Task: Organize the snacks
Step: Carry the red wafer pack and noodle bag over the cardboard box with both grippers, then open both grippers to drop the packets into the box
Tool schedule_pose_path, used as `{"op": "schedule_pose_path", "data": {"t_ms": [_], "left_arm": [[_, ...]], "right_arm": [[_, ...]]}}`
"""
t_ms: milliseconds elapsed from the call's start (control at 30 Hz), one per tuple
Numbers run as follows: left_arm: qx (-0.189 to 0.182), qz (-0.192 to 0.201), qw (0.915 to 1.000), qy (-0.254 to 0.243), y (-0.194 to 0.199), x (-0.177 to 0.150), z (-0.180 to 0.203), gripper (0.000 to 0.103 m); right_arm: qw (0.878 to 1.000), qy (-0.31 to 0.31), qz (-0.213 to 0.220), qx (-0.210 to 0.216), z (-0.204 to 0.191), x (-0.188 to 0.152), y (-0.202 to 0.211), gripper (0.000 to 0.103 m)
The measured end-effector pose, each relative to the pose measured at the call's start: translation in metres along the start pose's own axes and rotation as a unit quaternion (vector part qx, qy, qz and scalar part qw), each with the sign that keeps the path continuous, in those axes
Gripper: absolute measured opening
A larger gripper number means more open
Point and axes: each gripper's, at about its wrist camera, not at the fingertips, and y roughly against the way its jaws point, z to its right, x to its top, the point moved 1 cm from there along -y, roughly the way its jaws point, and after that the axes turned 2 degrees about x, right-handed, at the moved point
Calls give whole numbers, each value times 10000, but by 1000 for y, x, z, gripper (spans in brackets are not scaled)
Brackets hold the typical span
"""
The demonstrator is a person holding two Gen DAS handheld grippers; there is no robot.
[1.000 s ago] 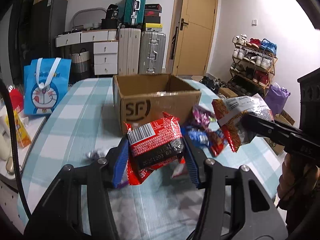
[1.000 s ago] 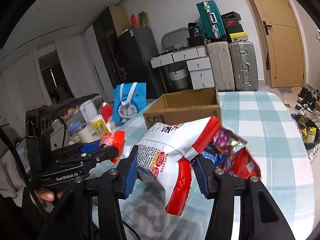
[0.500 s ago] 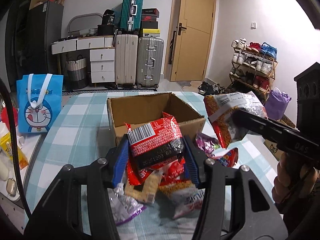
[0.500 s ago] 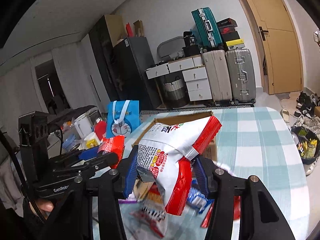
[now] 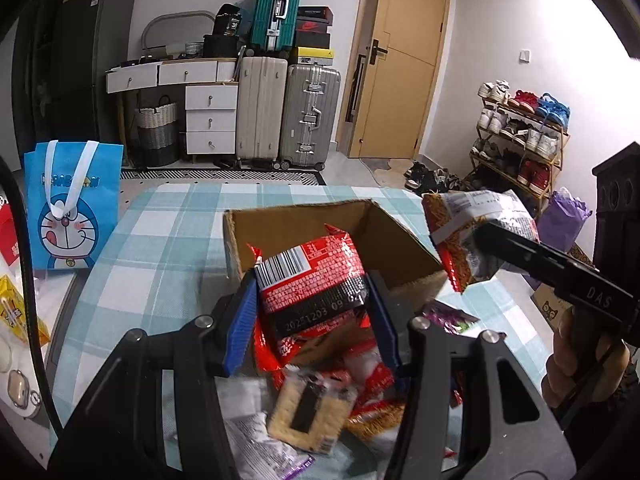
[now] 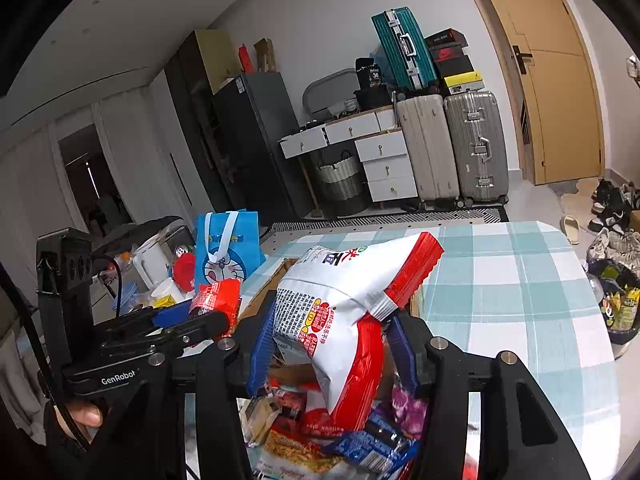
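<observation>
Both packets are up in the air! The left gripper point(image 5: 312, 304) is clamped on a red packet point(image 5: 312, 280), the right gripper point(image 6: 332, 344) on a white bag point(image 6: 340, 300), and both hang just short of the open box point(image 5: 320, 236) on the checked table point(image 5: 160, 248).

Risk one: the white bag is big and puffy, pinched only at its lower part, so it could swing or slip out before it clears the box rim. Risk two: the two grippers sit close side by side, and heading for the same opening they could knock each other or catch the near cardboard wall.

Below them lies a loose pile of snacks point(image 5: 316, 412), right under the path, so a low pass would scatter it. A blue tote point(image 5: 72, 208) stands well off to the left, no trouble there.
</observation>
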Motion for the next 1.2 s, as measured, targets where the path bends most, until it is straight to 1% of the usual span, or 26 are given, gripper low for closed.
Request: {"op": "schedule_pose_path", "data": {"t_ms": [100,333,567,633,833,867,900,967,1000,1033,1067,1100,1167,1200], "left_arm": [[28,-43,10000,39,-11,9,-10,49],[2,-169,9998,40,-38,24,-18,49],[0,-320,9995,-68,-67,29,-9,49],[16,-375,9992,-97,-75,28,-7,49],[10,-514,9985,-167,-97,26,1,49],[22,-551,9983,-169,-100,25,2,51],[33,-572,9982,-170,-102,24,3,55],[52,-551,9984,-146,-102,24,4,59],[40,-548,9984,-128,-102,24,4,64],[24,-539,9985,-101,-101,24,2,67],[28,-512,9987,-62,-99,25,1,76],[48,-482,9988,-40,-96,25,-1,80],[-28,-399,9992,-33,-89,25,-2,81],[-35,-387,9992,-29,-86,25,-3,82]], "right_arm": [[10000,50,-26,-48,4,5,-8,51],[9999,4,-118,-78,18,16,-30,51],[9993,69,-348,-94,23,15,-56,51],[9989,148,-411,-190,23,12,-65,51],[9977,252,-554,-285,25,6,-79,52],[9975,234,-590,-313,26,5,-81,52],[9974,215,-615,-309,27,4,-82,53],[9976,197,-609,-264,27,4,-80,55],[9978,222,-565,-248,28,5,-77,58],[9980,243,-504,-278,28,6,-73,64],[9982,244,-431,-342,28,7,-67,67],[9982,239,-382,-383,29,8,-62,74],[9984,199,-291,-441,31,9,-48,86],[9983,187,-287,-480,31,8,-44,95]]}}
